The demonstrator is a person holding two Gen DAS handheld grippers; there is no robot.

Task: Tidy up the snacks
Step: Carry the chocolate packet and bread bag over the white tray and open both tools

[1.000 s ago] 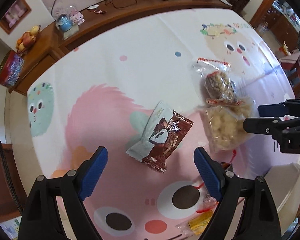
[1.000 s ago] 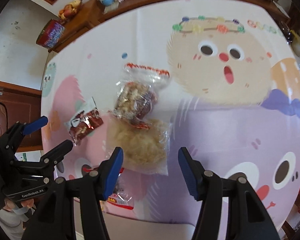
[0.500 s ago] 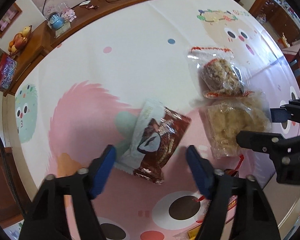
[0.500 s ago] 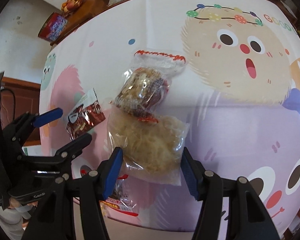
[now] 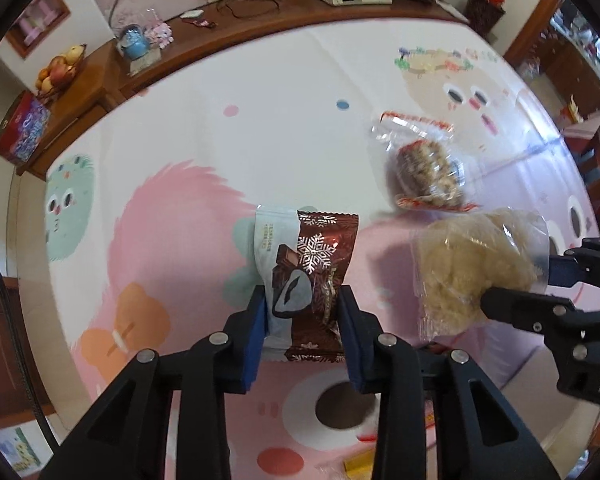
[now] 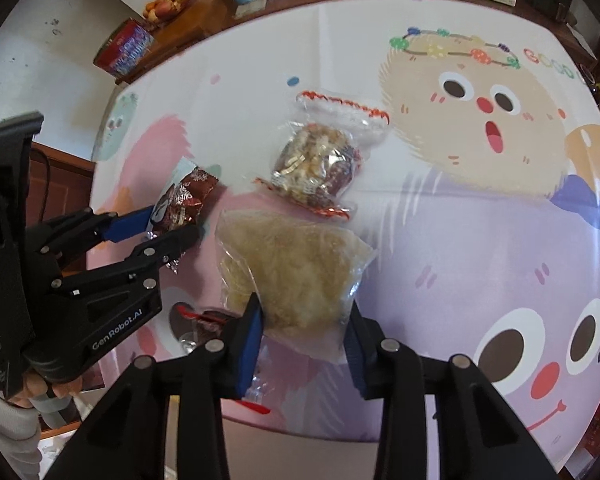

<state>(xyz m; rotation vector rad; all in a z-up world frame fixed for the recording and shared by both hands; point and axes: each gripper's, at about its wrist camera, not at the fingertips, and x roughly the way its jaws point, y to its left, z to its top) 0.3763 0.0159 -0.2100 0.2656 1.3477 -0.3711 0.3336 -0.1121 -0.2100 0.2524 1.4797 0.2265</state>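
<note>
The left tongs (image 5: 302, 312) point down at the table and their jaws are closing, with the blue pads already pressed on both sides of the brown snack packet (image 5: 306, 276) — a brown and pale wrapper with a white snowflake on it. The packet stands up out of the pads, its top edge farthest from the tongs. In the right wrist view the same tongs (image 6: 168, 226) come in from the left edge, gripped by a hand (image 6: 40, 390) in a pale sleeve, the packet (image 6: 184, 200) caught at their tip.

The right tongs (image 6: 304, 322) are closing too, and their pads squeeze the lower part of the clear bag of pale snack (image 6: 296, 268), which bulges out beyond them. Just past that bag, and touching its far edge, lies a second clear bag with a red-trimmed seal and brown pieces inside (image 6: 320, 160) — it rests on the cartoon tablecloth (image 6: 480, 240), free of both tongs. More wrappers (image 6: 204, 320) lie near the right tongs' left finger, partly hidden.
</note>
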